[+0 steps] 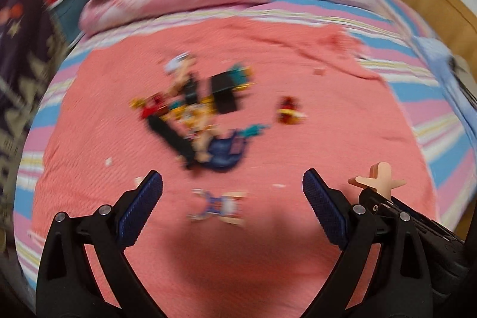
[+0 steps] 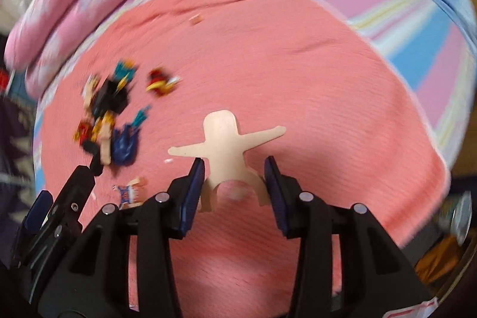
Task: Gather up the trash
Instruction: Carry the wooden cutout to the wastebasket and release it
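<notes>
while left claw gapes, right view shows cutout gripped.

Beige figure-shaped cutout upright; colourful scraps heaped.

Both grippers same build: matte black plastic, two wide forked finger arms each. Left gripper and right gripper carry dark blue textured pads on the inner finger faces. Round silver rivets at the linkage pivots, two per finger. Triangular cutouts in the arm bodies.
</notes>
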Available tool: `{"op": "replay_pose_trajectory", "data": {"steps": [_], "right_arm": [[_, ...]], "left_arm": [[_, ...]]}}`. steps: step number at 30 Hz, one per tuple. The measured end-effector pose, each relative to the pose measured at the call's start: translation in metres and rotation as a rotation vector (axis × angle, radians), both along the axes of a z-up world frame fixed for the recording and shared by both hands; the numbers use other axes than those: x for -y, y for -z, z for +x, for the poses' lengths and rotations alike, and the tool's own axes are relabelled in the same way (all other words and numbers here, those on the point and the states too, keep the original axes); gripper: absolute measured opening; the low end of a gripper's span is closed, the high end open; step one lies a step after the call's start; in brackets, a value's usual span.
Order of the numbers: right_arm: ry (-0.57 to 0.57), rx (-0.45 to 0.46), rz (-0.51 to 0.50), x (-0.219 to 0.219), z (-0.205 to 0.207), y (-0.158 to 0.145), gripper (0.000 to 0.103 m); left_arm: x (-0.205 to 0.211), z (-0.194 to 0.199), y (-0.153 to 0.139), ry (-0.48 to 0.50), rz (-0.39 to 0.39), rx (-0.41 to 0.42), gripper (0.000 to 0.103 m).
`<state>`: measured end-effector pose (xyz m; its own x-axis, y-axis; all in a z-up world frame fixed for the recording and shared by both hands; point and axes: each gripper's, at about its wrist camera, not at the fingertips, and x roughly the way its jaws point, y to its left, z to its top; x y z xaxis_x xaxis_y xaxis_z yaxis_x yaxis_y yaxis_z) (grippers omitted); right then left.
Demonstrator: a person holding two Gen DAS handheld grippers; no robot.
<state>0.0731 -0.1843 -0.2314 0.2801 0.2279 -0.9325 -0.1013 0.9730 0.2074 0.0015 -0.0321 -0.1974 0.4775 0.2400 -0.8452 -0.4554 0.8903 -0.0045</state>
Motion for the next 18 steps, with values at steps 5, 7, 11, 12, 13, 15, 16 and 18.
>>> {"op": "replay_pose_trajectory", "data": {"steps": [5, 7, 11, 12, 13, 15, 16, 18], "right_arm": [[0.252, 0.029, -0.006, 0.101, -0.039, -0.019, 0.040], [0.370, 0.025, -0.004, 0.145, -0.063, -0.020, 0.040], [0.549, 0.013, -0.027, 0.213, -0.105, -0.016, 0.040], [0.594, 0.004, -0.032, 0.232, -0.115, -0.014, 0.040], [0.630, -0.001, -0.038, 0.247, -0.124, -0.012, 0.040], [0.679, -0.008, -0.047, 0.270, -0.136, -0.008, 0.040], [0.706, -0.015, -0.048, 0.282, -0.141, -0.006, 0.041], [0.750, -0.033, -0.051, 0.302, -0.146, 0.000, 0.042]], "left_arm": [[0.083, 0.000, -0.017, 0.238, -0.009, 0.027, 0.092], [0.126, -0.003, -0.020, 0.355, -0.010, 0.027, 0.092], [0.204, -0.014, -0.016, 0.549, -0.012, 0.013, 0.092], [0.221, -0.017, -0.014, 0.590, -0.011, 0.008, 0.092], [0.235, -0.020, -0.013, 0.624, -0.009, 0.005, 0.092], [0.265, -0.025, -0.009, 0.683, 0.001, -0.002, 0.092], [0.278, -0.026, -0.007, 0.708, 0.004, -0.008, 0.092], [0.304, -0.027, -0.003, 0.755, 0.014, -0.019, 0.092]]}}
